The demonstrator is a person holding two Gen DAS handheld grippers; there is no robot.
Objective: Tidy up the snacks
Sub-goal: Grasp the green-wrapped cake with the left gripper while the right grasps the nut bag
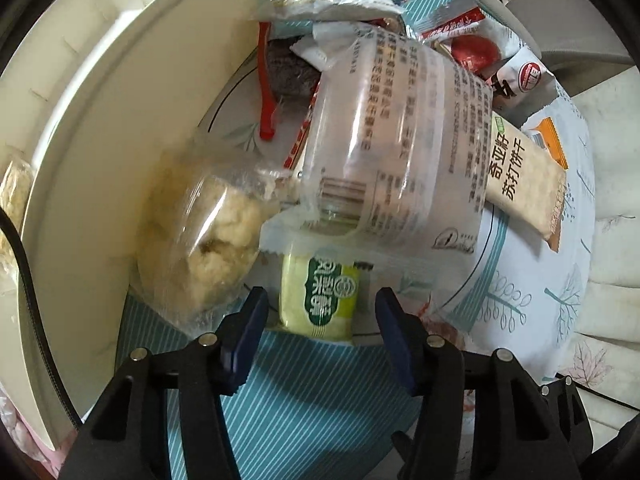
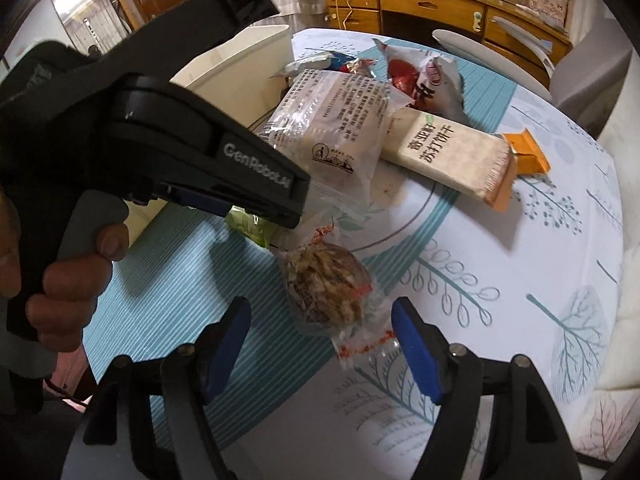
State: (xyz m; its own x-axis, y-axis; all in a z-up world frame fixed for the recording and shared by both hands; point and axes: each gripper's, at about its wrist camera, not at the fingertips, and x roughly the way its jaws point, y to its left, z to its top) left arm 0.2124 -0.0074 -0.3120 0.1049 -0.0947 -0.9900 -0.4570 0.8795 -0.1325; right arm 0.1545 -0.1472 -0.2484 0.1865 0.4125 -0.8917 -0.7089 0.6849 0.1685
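Observation:
A pile of snacks lies on the table. In the left wrist view my left gripper (image 1: pixel 320 312) is open, its blue pads either side of a small green-and-yellow packet (image 1: pixel 318 300). A clear bag with a pale crumbly pastry (image 1: pixel 212 240) lies left of it, a large translucent printed packet (image 1: pixel 400 152) above it. In the right wrist view my right gripper (image 2: pixel 320 328) is open around a clear-wrapped brown nutty snack (image 2: pixel 326 288) without touching it. The left gripper's black body (image 2: pixel 192 152) reaches over the pile. A cream cracker packet (image 2: pixel 452 156) lies beyond.
A cream plastic bin (image 1: pixel 80 140) stands at the left, with pale snacks (image 1: pixel 12 200) inside it. Red-and-white packets (image 2: pixel 424 76) lie at the pile's far side, an orange packet (image 2: pixel 528 152) at its right. A patterned tablecloth (image 2: pixel 520 260) covers the table. A wooden desk (image 2: pixel 440 4) stands behind.

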